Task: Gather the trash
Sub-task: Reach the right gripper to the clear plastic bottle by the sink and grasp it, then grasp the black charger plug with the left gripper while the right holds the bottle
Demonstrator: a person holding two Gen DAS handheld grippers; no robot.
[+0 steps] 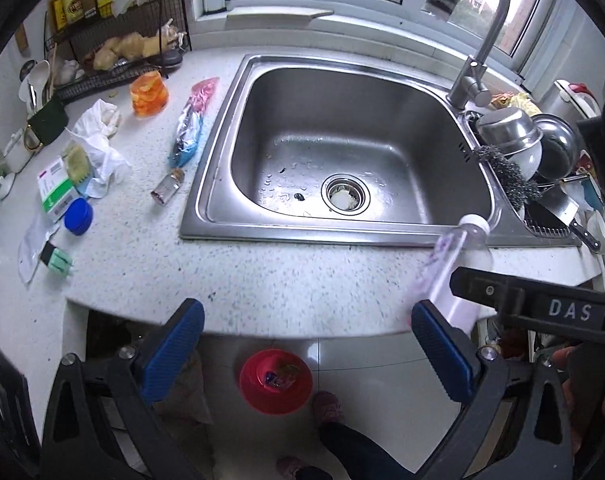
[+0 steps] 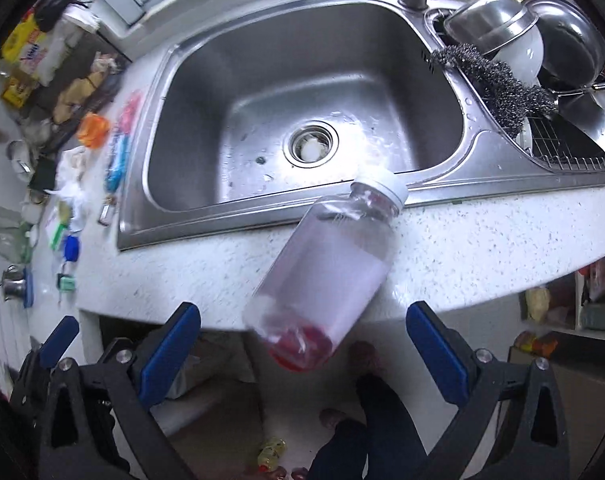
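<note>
A clear plastic bottle (image 2: 330,276) with a white cap and pale liquid is tilted and blurred between and ahead of my right gripper's (image 2: 302,348) open blue fingers, touching neither. It also shows in the left wrist view (image 1: 454,276), beside the right gripper's black finger (image 1: 534,304). My left gripper (image 1: 308,344) is open and empty over the counter's front edge. A red trash bin (image 1: 276,380) stands on the floor below. Trash lies on the counter left of the sink: a foil wrapper (image 1: 192,128), a small glass jar (image 1: 167,188), crumpled tissue (image 1: 100,136), a blue cap (image 1: 78,216).
A steel sink (image 1: 342,152) with faucet (image 1: 482,56) fills the middle. Steel bowls (image 1: 514,132) and a scourer (image 1: 506,176) sit in the right drainer. A wire rack (image 1: 114,52), an orange container (image 1: 149,94) and a box (image 1: 56,188) stand left. The person's feet (image 1: 328,408) are below.
</note>
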